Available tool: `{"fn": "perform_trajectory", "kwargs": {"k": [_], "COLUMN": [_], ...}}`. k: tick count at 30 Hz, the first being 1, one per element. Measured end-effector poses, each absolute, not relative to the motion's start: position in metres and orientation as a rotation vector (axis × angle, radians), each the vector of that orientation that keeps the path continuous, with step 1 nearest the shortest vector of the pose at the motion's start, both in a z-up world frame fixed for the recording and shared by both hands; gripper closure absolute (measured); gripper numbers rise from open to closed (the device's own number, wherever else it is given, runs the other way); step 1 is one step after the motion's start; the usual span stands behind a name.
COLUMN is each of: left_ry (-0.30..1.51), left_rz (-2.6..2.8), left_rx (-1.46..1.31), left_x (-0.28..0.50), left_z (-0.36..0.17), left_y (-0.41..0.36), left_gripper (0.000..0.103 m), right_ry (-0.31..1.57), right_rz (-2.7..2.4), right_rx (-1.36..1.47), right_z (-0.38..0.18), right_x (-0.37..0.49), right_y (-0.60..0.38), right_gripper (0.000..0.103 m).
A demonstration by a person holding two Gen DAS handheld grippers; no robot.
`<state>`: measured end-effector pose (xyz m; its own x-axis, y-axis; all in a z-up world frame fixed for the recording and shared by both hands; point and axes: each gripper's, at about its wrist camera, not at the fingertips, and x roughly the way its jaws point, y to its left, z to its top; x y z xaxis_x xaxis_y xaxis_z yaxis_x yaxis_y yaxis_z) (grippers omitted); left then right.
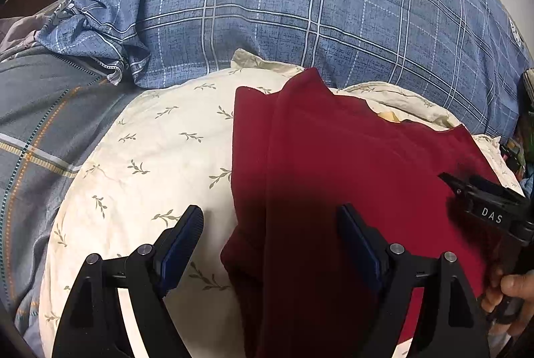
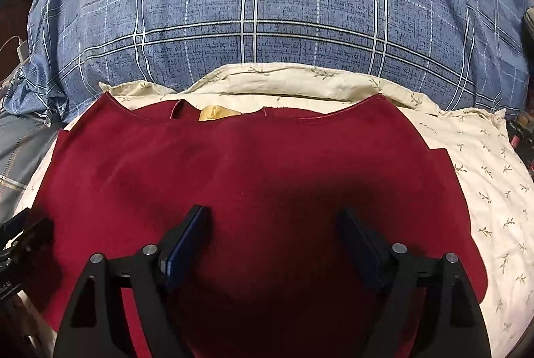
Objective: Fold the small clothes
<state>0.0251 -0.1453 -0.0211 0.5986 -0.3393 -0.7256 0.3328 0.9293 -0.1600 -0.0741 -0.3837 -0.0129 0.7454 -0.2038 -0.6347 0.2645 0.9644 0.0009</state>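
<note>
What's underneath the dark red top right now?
The dark red top lies spread on a cream pillow with a leaf print, which shows around its edges. A tan label shows inside the neckline. Whatever lies beneath the top's middle is covered.

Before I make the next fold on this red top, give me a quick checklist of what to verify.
1. Left gripper open, nothing held: ok.
2. Right gripper open, nothing held: ok.
3. Red top spread flat on the cream pillow: ok on its right half; left edge is already doubled over.
4. Neckline and tan label facing away: ok.
5. Left gripper lined up with the top's left edge: ok.
6. Bottom hem position: cannot tell, hidden beneath the grippers.
</note>
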Motion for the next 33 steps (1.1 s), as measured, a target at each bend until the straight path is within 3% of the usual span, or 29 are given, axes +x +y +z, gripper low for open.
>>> {"fn": "perform_trajectory", "kwargs": {"k": [8, 23, 33], "left_ry": [0.84, 0.868, 0.962], "left_rz": [-0.386, -0.404, -0.465], "left_rx": [-0.004, -0.079, -0.159], "left_x": [0.025, 0.027, 0.033], "left_z": [-0.022, -0.014, -0.016], "left_y": [-0.146, -0.126, -0.096], "left_gripper": [0.02, 0.021, 0.021], "right_ry": [0.691, 0.723, 0.843], "right_rz": [-0.212, -0.089, 0.172], "right_rx": [0.103, 0.094, 0.131], "right_z": [-0.014, 0.012, 0.026], "right_x": [-0.076, -0.068, 0.022], "right_y": [-0.383, -0.333, -0.239], "right_gripper": [0.006, 0.007, 0.006]}}
